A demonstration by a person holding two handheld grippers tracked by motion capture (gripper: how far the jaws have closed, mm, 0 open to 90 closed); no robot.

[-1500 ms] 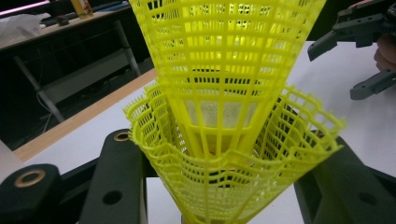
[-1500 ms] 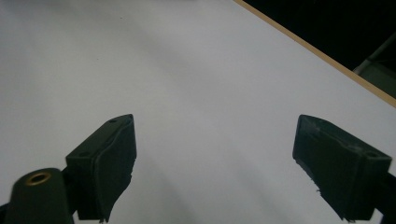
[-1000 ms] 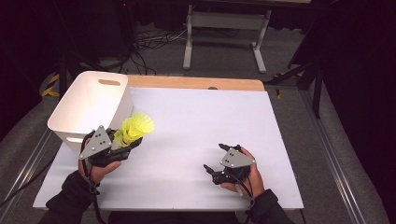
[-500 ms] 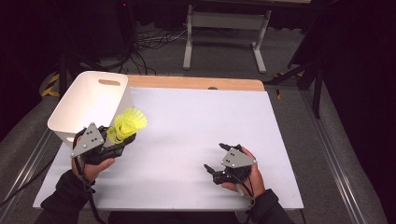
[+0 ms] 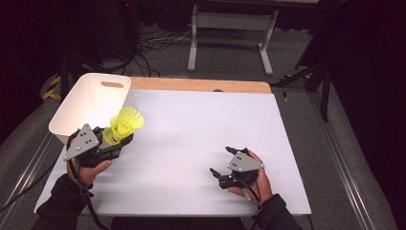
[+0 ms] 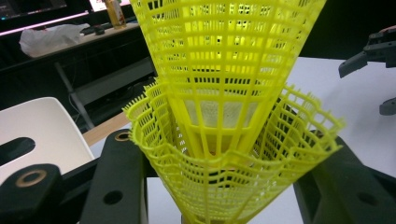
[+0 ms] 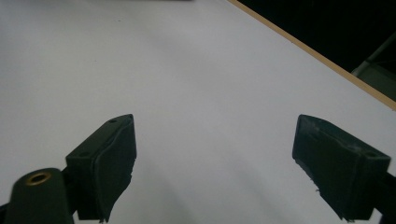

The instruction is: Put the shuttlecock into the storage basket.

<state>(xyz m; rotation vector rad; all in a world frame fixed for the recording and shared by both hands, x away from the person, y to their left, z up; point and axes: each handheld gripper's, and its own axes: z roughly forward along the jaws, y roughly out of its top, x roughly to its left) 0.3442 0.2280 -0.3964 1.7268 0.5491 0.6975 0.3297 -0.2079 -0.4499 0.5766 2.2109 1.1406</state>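
Note:
Two nested yellow mesh shuttlecocks (image 5: 126, 124) stick up out of my left gripper (image 5: 116, 141), which is shut on their lower part, just in front of the white bin (image 5: 95, 103). In the left gripper view the shuttlecocks (image 6: 224, 93) sit between the two black jaws of the left gripper (image 6: 224, 186), the outer skirt squeezed between them. My right gripper (image 5: 221, 160) rests low over the white table top (image 5: 191, 124) at the front right, open. In its own view the right gripper (image 7: 215, 158) has nothing between its wide-apart jaws.
The bin stands at the table's left edge with a handle slot (image 5: 112, 85) in its far wall. A wooden strip (image 5: 201, 85) runs along the table's far edge. Beyond it are a metal stand (image 5: 230, 28) and cables on the floor.
My left gripper has shifted a little to the left with the shuttlecocks, closer to the bin. The right gripper has stayed put.

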